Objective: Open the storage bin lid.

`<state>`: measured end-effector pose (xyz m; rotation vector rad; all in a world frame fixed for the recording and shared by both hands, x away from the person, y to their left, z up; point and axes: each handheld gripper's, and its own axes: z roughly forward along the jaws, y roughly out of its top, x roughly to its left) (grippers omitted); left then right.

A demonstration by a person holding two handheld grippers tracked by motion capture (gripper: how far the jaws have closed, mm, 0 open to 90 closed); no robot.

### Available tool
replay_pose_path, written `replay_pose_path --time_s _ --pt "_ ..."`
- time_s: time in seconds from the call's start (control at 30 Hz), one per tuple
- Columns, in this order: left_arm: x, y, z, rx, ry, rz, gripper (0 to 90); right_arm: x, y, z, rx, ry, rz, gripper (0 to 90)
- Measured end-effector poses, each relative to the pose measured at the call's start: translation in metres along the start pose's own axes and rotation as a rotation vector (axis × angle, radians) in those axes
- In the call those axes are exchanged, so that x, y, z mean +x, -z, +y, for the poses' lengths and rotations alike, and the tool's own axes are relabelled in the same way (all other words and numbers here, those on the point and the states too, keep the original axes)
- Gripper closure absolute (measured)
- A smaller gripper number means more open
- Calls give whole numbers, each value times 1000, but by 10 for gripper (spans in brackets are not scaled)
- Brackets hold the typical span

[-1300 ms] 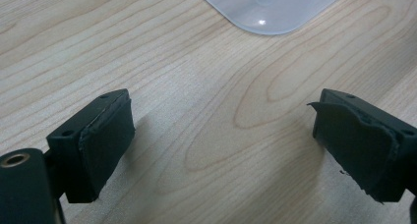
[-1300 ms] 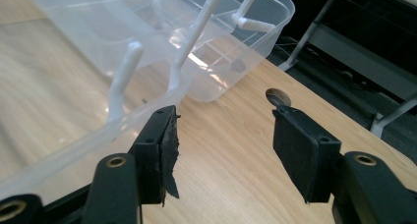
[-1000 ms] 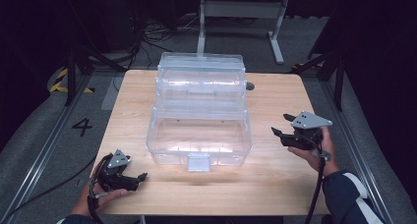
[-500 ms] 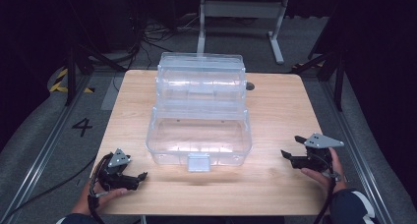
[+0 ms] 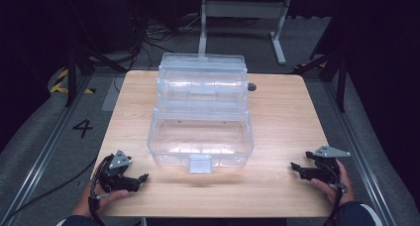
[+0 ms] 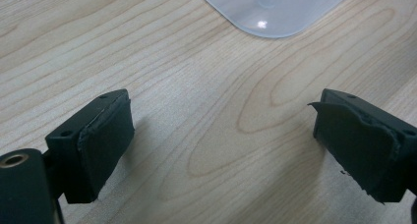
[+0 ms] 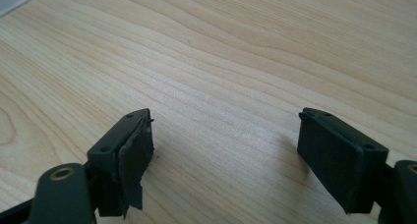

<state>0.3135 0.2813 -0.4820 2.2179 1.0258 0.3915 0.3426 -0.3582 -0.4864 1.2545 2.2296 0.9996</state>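
Lab workspace, wooden table (image 5: 287,117), floor cables (image 5: 148,35), numbered floor marking (image 5: 82,128)

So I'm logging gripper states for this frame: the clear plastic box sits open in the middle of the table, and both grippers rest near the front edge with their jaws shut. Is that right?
Not quite: the jaws are open, not shut. The left gripper view shows the left gripper with jaws wide apart over bare wood, and the right gripper view shows the same for the right gripper. The rest holds: the clear plastic box sits open mid-table, grippers near the front edge.
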Motion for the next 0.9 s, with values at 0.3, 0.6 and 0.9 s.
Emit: replay_pose_path --time_s 0.3,0.6,0.9 --pt "2 -1 1 3 -10 -3 83 0 0 0 1 -2 -1 196" --pt "2 -1 1 0 2 -3 83 -1 -3 2 17 -23 -28 111" --pt "3 -2 2 0 14 -1 83 -1 -3 2 19 -26 -30 106"
